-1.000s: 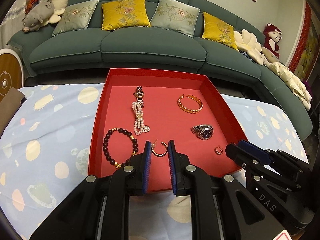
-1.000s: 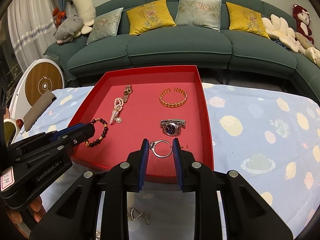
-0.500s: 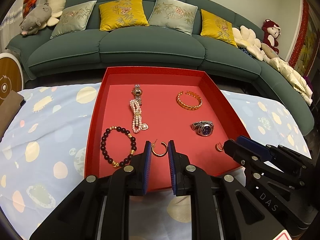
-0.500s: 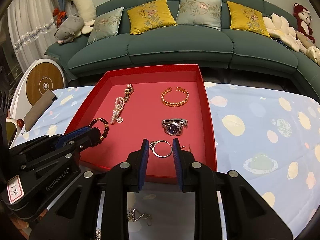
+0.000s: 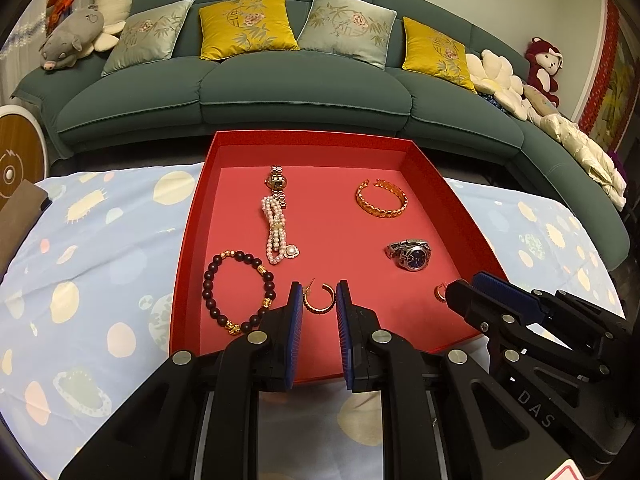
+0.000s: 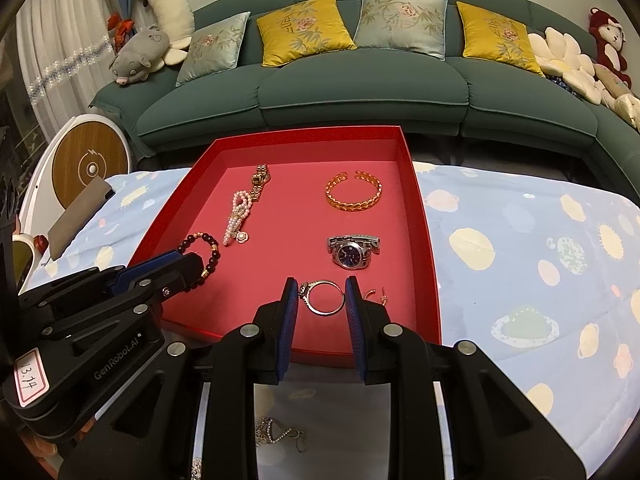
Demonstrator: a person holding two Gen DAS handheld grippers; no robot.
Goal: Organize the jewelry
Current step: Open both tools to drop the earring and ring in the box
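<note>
A red tray (image 5: 192, 216) (image 6: 424, 216) lies on a blue patterned cloth. In it are a dark bead bracelet (image 5: 238, 290), a pearl bracelet (image 5: 276, 232), a gold watch (image 5: 277, 182), a gold cuff (image 5: 382, 200) (image 6: 354, 196), a silver watch (image 5: 410, 254) (image 6: 352, 250) and a small gold earring (image 6: 378, 296). My left gripper (image 5: 319, 300) is shut on a gold hoop earring (image 5: 319, 300) above the tray's near part. My right gripper (image 6: 322, 296) is shut on a silver ring (image 6: 322, 298) above the tray's near right part.
A green sofa (image 5: 304, 92) with cushions and plush toys stands behind the table. A brown pad (image 6: 78, 216) lies at the cloth's left edge. A silver chain (image 6: 280, 436) lies on the cloth under my right gripper, in front of the tray.
Both grippers have drawn back and up a little with their pieces still held. The jewelry in the tray has not moved.
</note>
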